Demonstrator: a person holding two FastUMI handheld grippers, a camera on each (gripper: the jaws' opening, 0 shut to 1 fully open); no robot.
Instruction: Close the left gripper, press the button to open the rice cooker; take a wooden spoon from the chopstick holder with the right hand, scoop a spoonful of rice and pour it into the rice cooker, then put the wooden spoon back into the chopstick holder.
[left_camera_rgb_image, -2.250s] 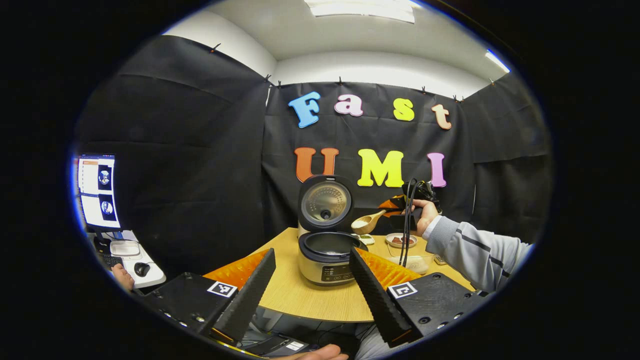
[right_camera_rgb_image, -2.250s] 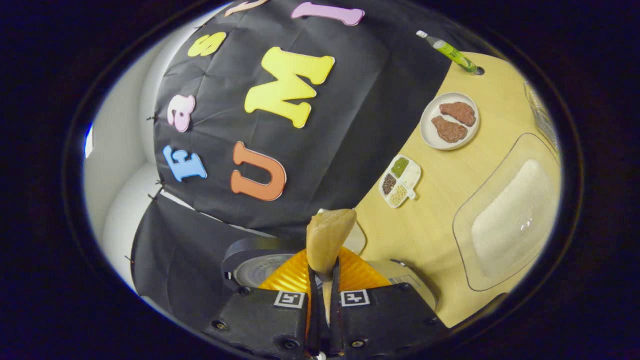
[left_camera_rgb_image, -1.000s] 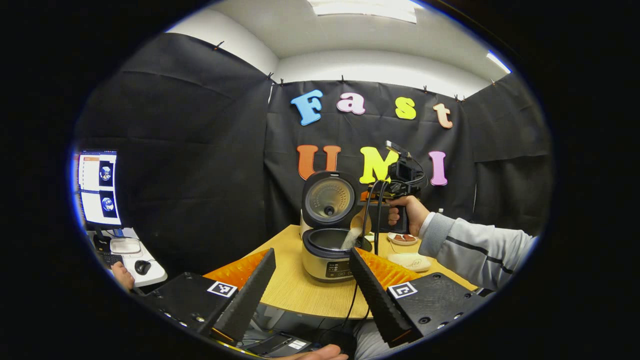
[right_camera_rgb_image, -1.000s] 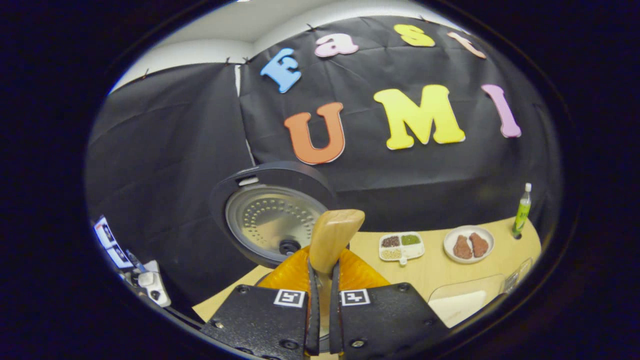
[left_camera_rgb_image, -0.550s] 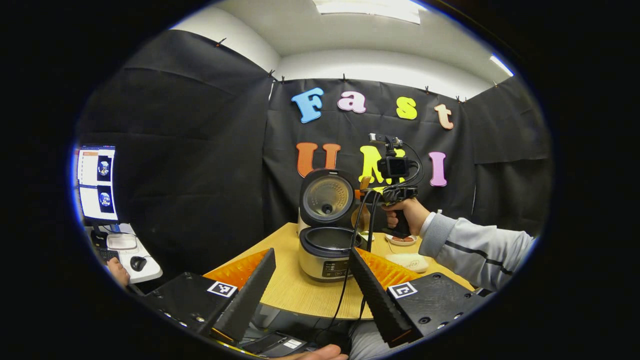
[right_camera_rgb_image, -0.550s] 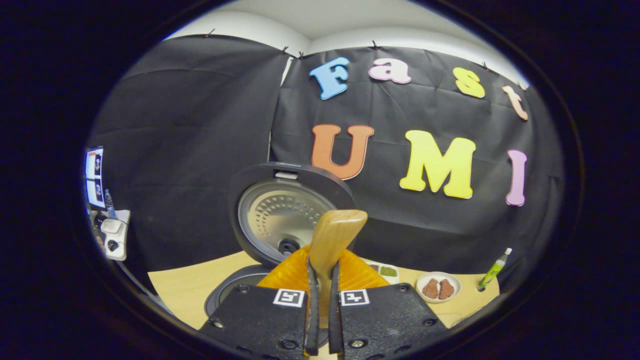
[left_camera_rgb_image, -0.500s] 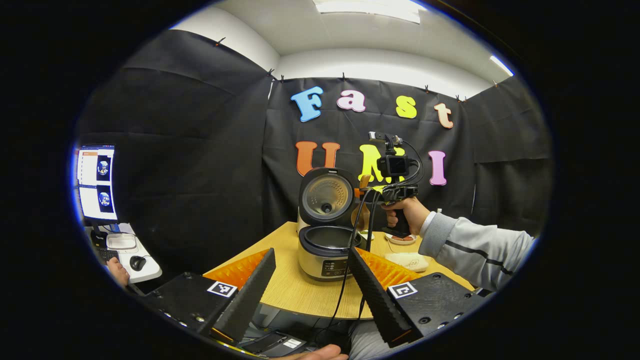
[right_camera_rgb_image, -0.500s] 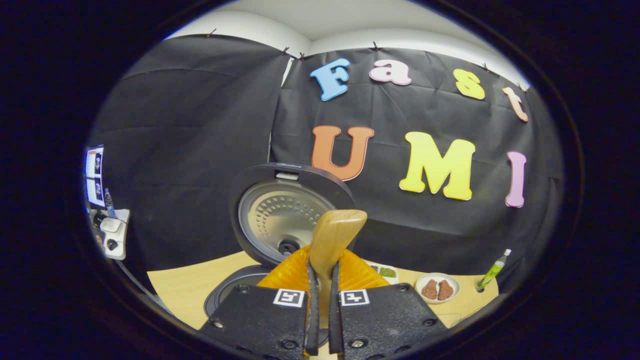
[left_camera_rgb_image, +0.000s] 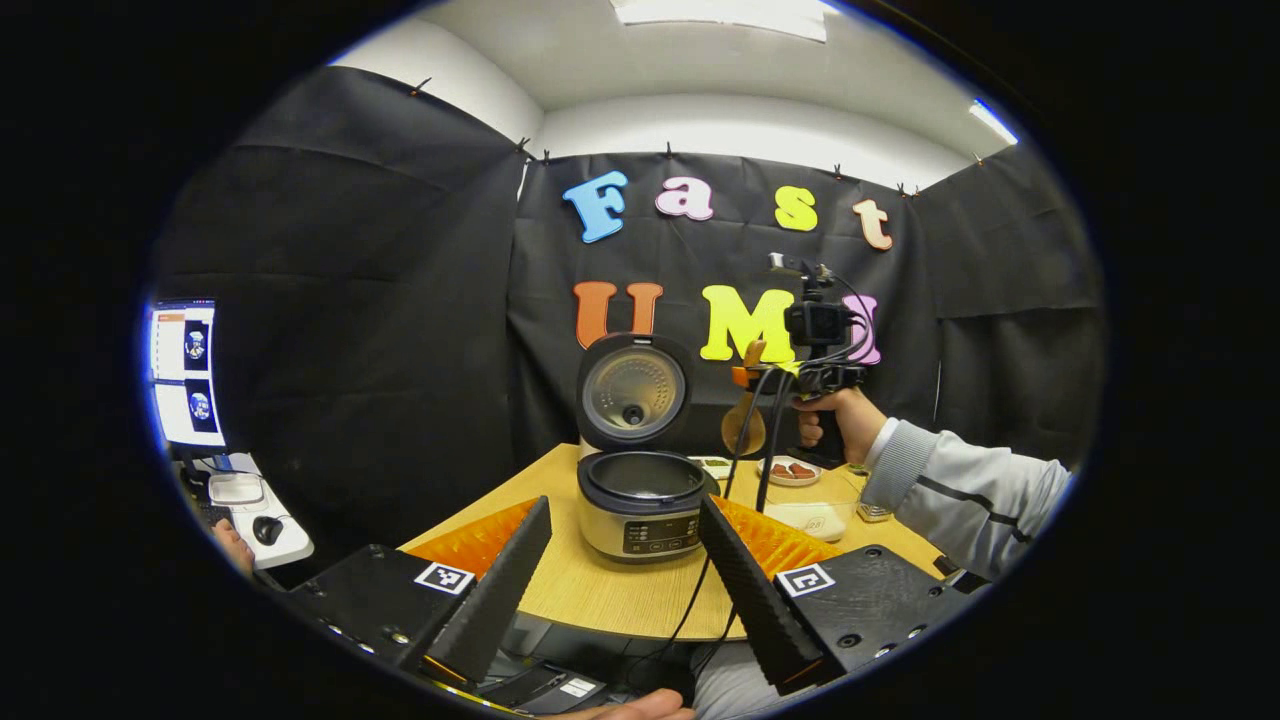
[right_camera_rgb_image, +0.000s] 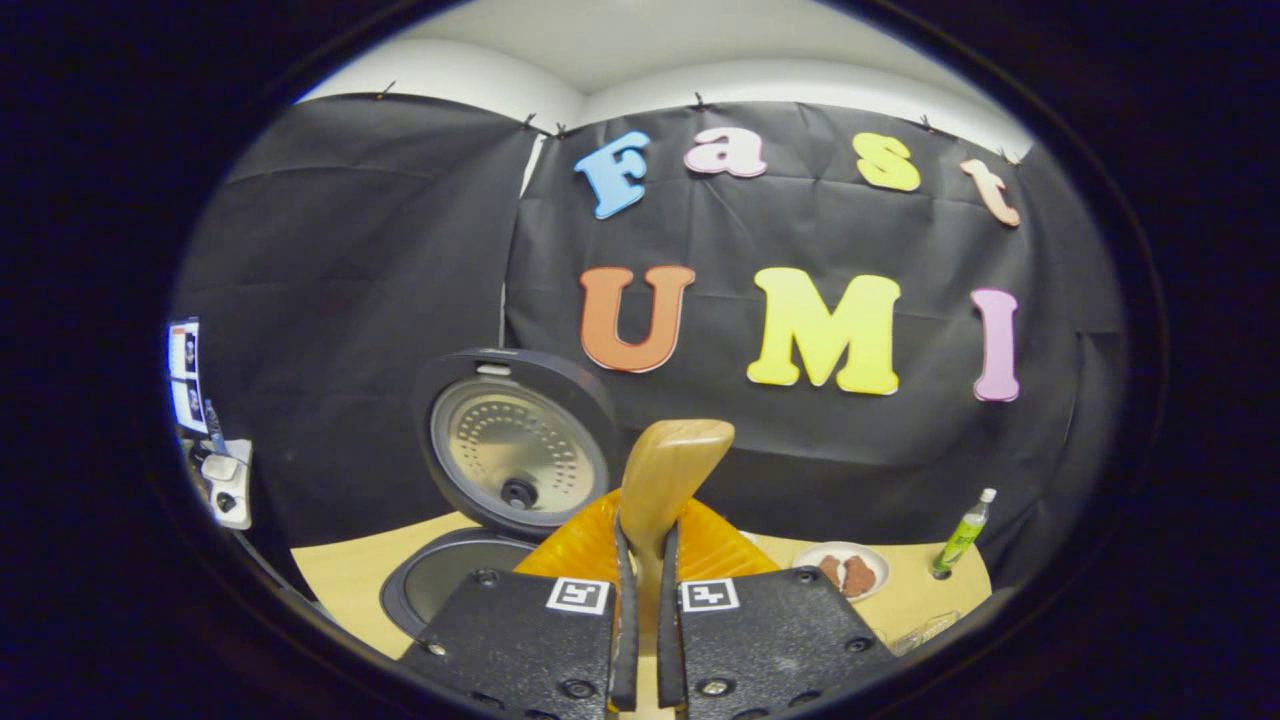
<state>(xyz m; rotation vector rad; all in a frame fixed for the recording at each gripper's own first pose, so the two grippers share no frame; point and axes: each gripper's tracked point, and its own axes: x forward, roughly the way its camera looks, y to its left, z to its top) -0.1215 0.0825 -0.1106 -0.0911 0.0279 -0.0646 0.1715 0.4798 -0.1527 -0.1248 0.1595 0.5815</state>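
In the left gripper view the left gripper (left_camera_rgb_image: 620, 570) has its fingers spread wide with nothing between them, and the rice cooker (left_camera_rgb_image: 640, 500) stands on the table (left_camera_rgb_image: 600, 590) straight ahead between them, lid raised; beyond the right-hand finger, a hand (left_camera_rgb_image: 835, 425) holds the right gripper (left_camera_rgb_image: 745, 375) with the wooden spoon (left_camera_rgb_image: 745, 425) hanging bowl-down. In the right gripper view the right gripper (right_camera_rgb_image: 640, 560) is clamped on the wooden spoon (right_camera_rgb_image: 665, 475), whose bowl rises just above the fingertips, and the open rice cooker (right_camera_rgb_image: 500, 470) sits ahead to the left
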